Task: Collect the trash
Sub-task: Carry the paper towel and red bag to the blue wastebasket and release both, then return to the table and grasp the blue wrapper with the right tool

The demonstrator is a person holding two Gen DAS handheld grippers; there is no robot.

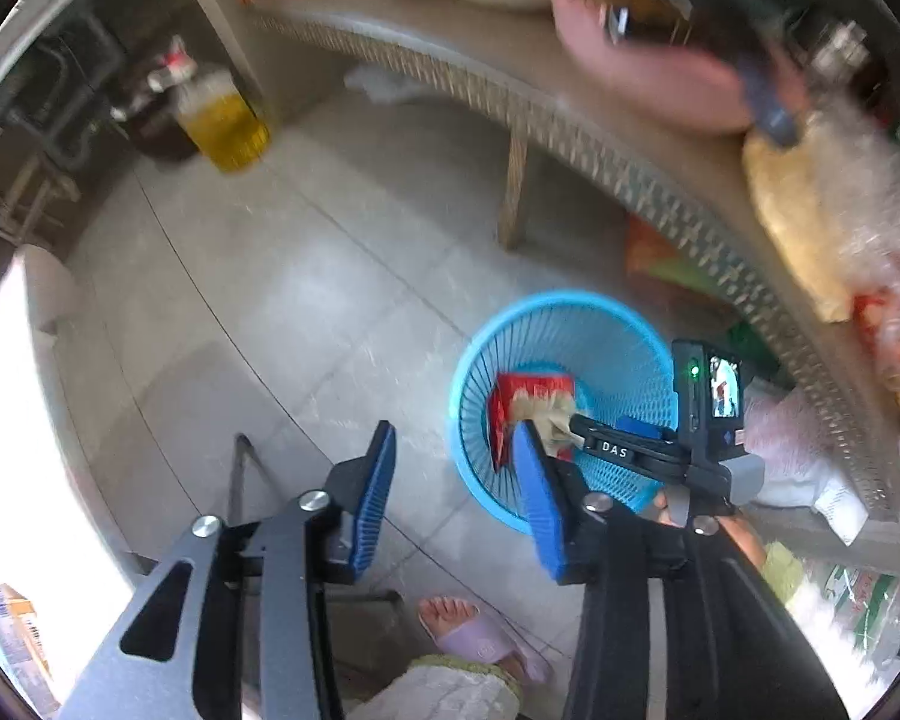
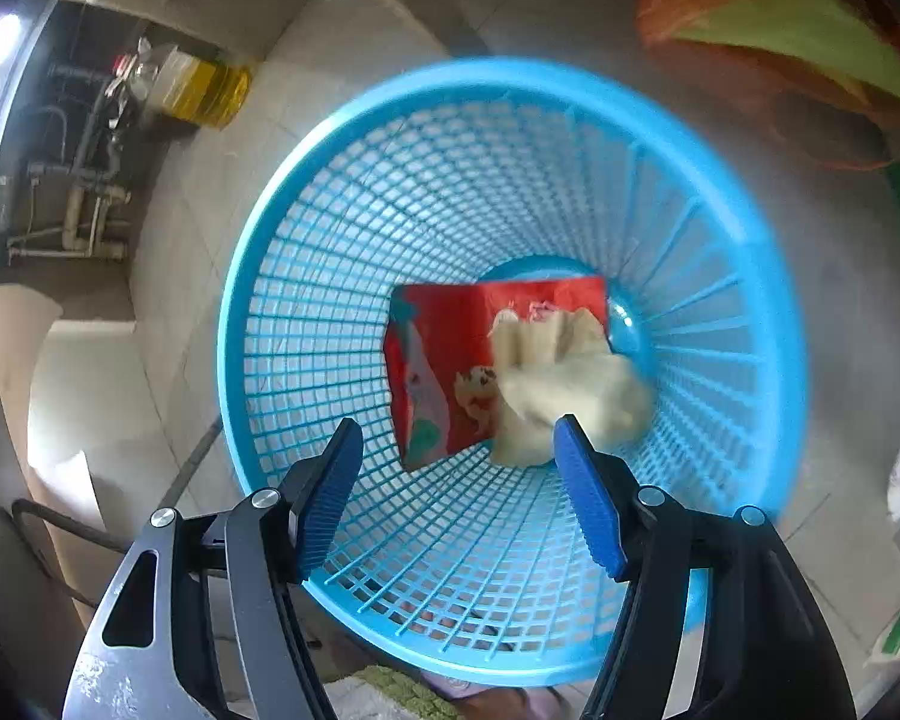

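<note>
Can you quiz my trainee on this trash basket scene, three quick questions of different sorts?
1. True or false: the right gripper is shut on trash.
2. What lies in the basket? A) a red packet and a crumpled paper B) a bottle C) nothing
3. Fill in: the basket stands on the ____.

Key: 1 false, it is open and holds nothing. 2 A. 3 floor, beside the table.

Grey tiled floor (image 1: pixel 306 276) – woven-edged table (image 1: pixel 570 120) above
</note>
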